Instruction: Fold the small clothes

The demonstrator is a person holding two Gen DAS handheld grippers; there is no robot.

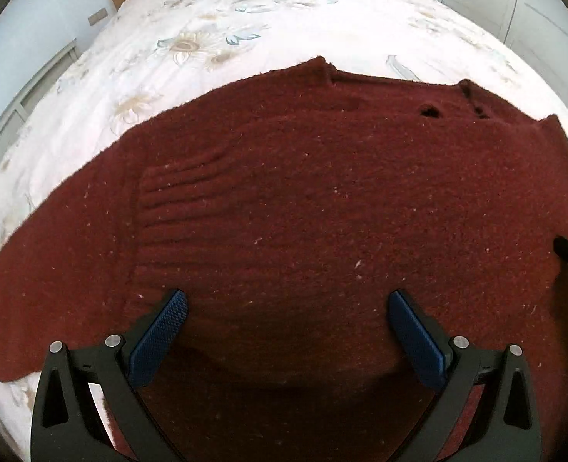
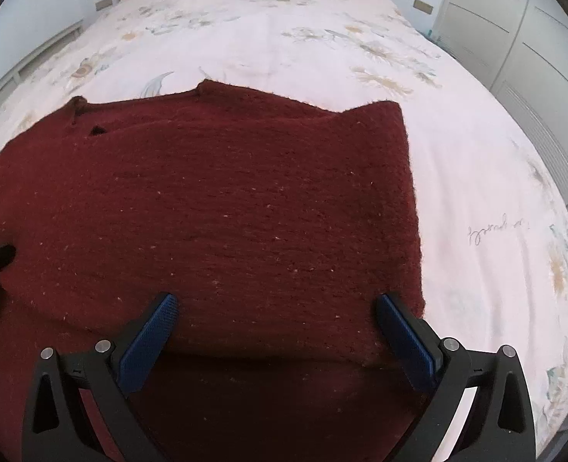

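Presently: dark red knitted sweater (image 1: pixel 303 200), flat on the floral white bedspread (image 1: pixel 214 19), filling the lower half of both views. Left gripper (image 1: pixel 288 304): jaws wide apart, empty, over the near hem. Right gripper (image 2: pixel 276 304): jaws spread fully, empty, lower centre, beside the folded right edge. Advice: pinch both hem corners evenly, lift together.

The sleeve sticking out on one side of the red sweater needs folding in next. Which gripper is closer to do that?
Probably the left gripper. In its view the sweater has a sleeve spread out on its side. On the right gripper side the edge is already straight. Both are open.
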